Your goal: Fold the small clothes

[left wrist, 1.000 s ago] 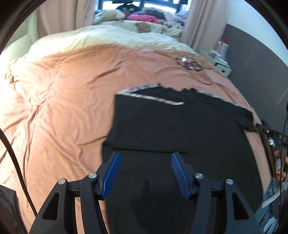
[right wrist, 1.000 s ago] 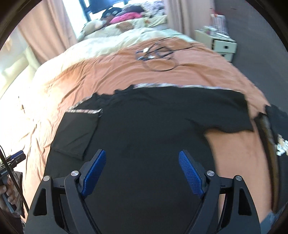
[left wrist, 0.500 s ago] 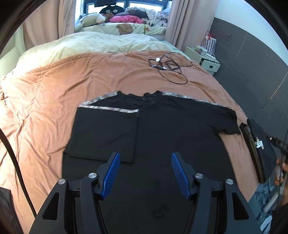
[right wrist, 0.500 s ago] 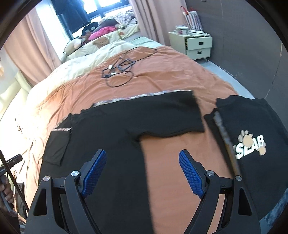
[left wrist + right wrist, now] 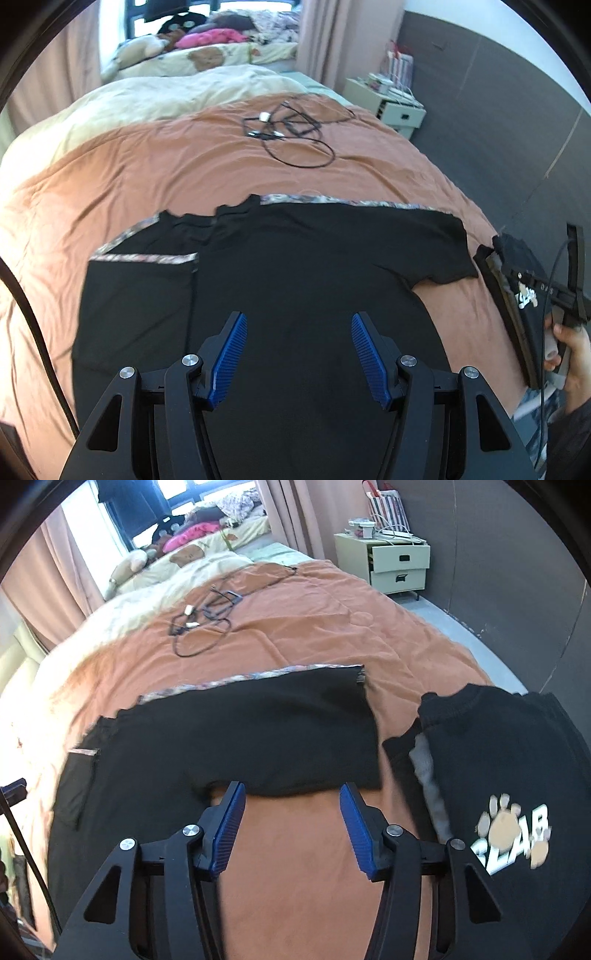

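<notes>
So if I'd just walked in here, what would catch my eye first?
Probably the black T-shirt spread flat on the orange bedspread, one sleeve already folded in over its body. Beside its open sleeve lies a second, folded black shirt with a paw-print logo. Further up the bed sits a tangle of black cables.

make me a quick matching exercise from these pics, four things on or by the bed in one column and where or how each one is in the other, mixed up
Things:
1. black T-shirt
2. folded printed shirt
3. tangled cables
4. bedside cabinet

Descriptions:
a. far up the orange cover
b. one sleeve folded in, the other spread out
c. on the floor beside the bed
d. paw-print logo facing up, at the bed's edge

Pairs: 1-b, 2-d, 3-a, 4-c
</notes>
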Demonstrator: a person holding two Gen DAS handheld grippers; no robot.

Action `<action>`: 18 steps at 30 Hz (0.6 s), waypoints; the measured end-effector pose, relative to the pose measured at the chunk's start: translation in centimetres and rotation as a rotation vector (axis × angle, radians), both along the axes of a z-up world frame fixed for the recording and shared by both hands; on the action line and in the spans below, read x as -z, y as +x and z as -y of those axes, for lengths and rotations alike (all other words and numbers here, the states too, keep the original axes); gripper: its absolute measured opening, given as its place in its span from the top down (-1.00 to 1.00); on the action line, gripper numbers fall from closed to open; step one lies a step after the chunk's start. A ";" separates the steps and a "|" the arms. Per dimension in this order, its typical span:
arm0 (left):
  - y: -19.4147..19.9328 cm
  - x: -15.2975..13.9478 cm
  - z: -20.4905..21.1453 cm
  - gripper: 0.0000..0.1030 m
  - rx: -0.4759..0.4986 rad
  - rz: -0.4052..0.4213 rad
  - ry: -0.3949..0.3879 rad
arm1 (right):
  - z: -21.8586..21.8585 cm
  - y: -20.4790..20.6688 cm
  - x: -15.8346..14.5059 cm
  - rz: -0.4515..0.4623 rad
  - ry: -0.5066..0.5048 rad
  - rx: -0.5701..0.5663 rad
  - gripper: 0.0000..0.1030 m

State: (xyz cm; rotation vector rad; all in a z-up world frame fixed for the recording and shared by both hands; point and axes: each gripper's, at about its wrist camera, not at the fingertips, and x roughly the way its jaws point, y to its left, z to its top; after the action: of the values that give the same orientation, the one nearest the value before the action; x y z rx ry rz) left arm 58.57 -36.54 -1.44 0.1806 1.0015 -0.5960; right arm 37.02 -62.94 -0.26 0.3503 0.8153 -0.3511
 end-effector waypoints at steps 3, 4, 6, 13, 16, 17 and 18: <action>1.0 1.7 2.3 -0.16 0.040 0.000 0.018 | 1.1 2.3 1.3 -0.046 -0.038 0.014 0.00; 1.3 2.2 3.0 -0.10 0.047 0.002 0.030 | 1.4 3.1 1.7 -0.061 -0.051 0.016 0.00; 1.9 3.5 4.7 0.07 0.062 -0.012 0.045 | 2.0 4.7 2.5 -0.086 -0.075 0.023 0.00; 4.3 6.9 9.0 0.26 0.112 -0.029 0.009 | 4.5 9.7 5.5 -0.161 -0.157 0.064 0.09; 5.8 8.8 10.4 0.39 0.110 -0.053 -0.002 | 5.2 11.6 7.2 -0.210 -0.196 0.098 0.12; 6.3 9.3 10.7 0.39 0.105 -0.061 -0.006 | 5.4 12.0 7.7 -0.226 -0.206 0.110 0.15; 6.7 10.0 11.1 0.39 0.099 -0.072 -0.014 | 5.5 12.6 8.2 -0.248 -0.226 0.130 0.15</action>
State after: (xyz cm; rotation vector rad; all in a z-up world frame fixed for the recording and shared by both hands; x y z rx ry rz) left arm 65.27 -47.61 -11.42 0.1987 1.0626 -0.7036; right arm 49.58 -68.43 -8.44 0.1496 0.9863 -0.6118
